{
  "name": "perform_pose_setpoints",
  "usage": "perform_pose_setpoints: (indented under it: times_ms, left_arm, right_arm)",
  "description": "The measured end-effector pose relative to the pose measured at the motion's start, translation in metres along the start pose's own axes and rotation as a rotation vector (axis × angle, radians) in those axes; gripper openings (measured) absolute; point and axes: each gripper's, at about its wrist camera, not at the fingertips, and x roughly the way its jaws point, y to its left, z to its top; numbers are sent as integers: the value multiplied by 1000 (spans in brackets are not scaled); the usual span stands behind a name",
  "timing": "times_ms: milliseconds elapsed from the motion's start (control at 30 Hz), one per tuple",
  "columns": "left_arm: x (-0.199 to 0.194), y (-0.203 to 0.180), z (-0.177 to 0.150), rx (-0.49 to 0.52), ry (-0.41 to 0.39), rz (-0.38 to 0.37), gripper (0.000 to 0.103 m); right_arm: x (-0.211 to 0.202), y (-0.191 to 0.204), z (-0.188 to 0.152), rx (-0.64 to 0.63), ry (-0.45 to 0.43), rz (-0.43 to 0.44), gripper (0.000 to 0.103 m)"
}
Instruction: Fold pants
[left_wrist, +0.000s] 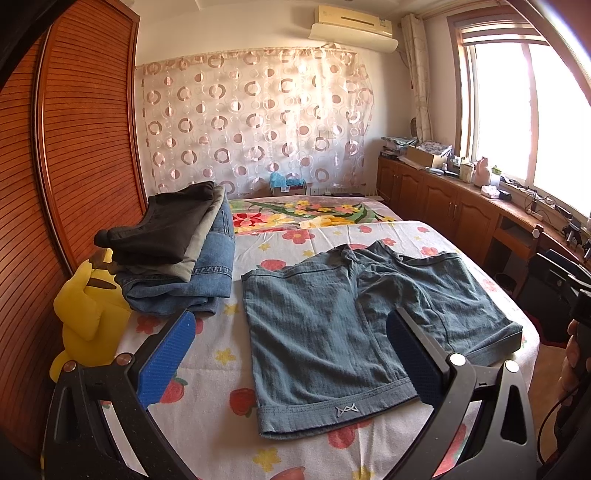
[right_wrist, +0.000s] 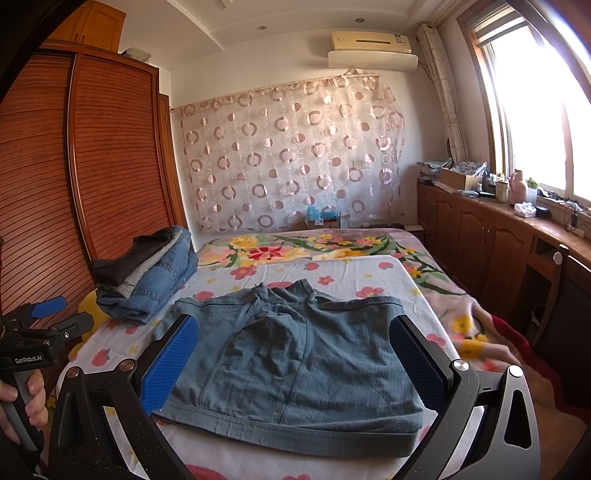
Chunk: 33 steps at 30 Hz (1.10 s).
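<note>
Grey-blue shorts (left_wrist: 332, 317) lie spread flat on the flowered bed sheet (left_wrist: 218, 373), legs toward me, waistband away. In the right wrist view the same shorts (right_wrist: 295, 362) fill the middle. My left gripper (left_wrist: 291, 362) hovers open above the near left leg hem, its blue pads (left_wrist: 166, 362) wide apart and holding nothing. My right gripper (right_wrist: 295, 369) also stands open, above the near hem of the right leg, empty. The left gripper (right_wrist: 48, 314) shows at the far left of the right wrist view, held by a hand (right_wrist: 26, 398).
A stack of folded jeans and dark pants (left_wrist: 177, 254) sits at the bed's left, beside a yellow plush toy (left_wrist: 88, 317) and a wooden wardrobe (left_wrist: 74, 147). A floral blanket (right_wrist: 332, 247) covers the far bed. Wooden cabinets (right_wrist: 498, 243) with clutter run under the window at right.
</note>
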Motion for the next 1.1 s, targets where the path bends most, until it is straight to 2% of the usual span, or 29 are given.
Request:
perform_pose_setpoints:
  times_ms: [167,467,1000,1100]
  left_arm:
    - [6,3,-4,-15,8,8,103]
    - [25,14,-19,-18,71,20,103]
    - [44,35,-45,-33,167,-9,103]
    - [50,39,-50,-39,192,-8,103]
  right_arm:
    - [0,-4,-1,2,13,2,103]
    - [3,-15,-5,-6,63,1,103]
    - [7,-26,-7,-28,170,-18,103]
    - [12,-25,-8,-37,205,-7,99]
